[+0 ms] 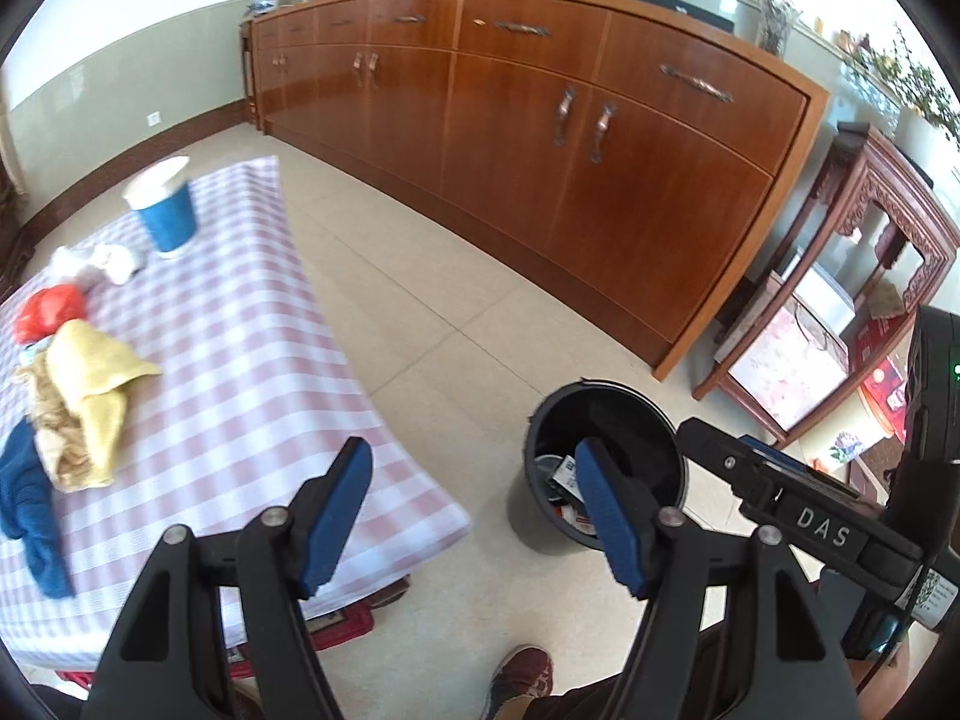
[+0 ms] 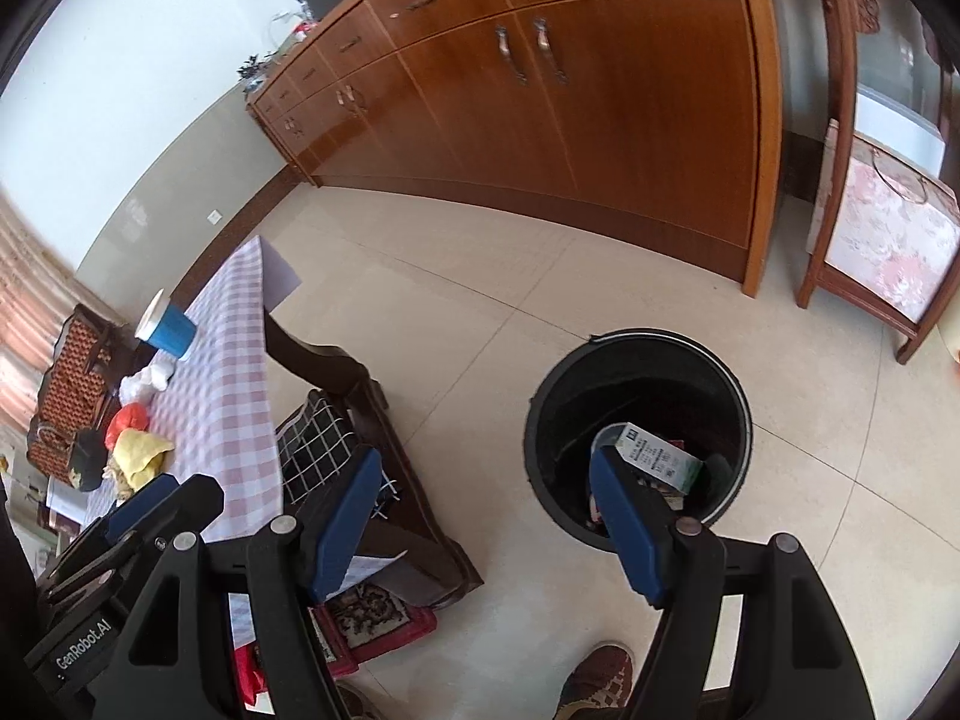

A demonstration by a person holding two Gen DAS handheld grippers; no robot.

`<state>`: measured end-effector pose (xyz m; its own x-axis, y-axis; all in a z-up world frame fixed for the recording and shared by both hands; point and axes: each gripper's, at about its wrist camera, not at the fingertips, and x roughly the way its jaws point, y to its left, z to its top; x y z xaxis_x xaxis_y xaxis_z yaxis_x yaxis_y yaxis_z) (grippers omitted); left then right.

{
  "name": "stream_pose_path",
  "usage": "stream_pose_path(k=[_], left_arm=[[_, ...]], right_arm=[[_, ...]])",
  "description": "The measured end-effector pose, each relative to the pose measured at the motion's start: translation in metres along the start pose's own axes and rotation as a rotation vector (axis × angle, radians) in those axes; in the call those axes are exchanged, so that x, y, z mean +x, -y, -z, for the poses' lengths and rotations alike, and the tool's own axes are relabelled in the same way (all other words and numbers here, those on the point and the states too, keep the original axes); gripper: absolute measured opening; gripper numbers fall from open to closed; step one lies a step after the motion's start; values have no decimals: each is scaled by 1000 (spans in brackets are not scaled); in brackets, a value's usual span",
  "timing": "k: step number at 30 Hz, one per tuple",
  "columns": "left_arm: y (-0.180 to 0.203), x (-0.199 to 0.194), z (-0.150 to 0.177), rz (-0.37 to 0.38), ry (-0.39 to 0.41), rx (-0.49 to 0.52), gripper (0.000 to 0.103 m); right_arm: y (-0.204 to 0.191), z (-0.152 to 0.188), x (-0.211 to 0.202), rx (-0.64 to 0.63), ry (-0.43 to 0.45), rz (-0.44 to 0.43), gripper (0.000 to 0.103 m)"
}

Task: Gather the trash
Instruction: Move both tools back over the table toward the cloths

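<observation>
Right wrist: black bin [image 2: 738, 420] holds a carton [image 2: 657, 456].

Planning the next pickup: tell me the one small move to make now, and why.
Probably swing the left gripper toward the crumpled white tissue on the pink checked tablecloth. Both grippers are open and empty, the black round bin on the floor already holds a carton, and litter remains on the table.

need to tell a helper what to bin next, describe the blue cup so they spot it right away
Start at the table with the pink checked cloth, left of the black bin. The blue cup stands alone at its far end, beyond the crumpled white tissue. It is the only upright item there, with a white rim.
</observation>
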<state>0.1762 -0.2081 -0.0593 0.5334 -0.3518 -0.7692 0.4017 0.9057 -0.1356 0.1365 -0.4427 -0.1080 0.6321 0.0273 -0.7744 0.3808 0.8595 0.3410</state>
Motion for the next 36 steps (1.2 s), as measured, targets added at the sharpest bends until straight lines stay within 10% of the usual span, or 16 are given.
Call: stream_pose_path(k=[20,36], left_arm=[[-182,-78,54,-266,94,-299,72],[-236,-82,81,-341,79,-395,72]], right_arm=[[-181,49,2,-327,-12,-224,74],[-267,83,19,-462,-53,-309,74]])
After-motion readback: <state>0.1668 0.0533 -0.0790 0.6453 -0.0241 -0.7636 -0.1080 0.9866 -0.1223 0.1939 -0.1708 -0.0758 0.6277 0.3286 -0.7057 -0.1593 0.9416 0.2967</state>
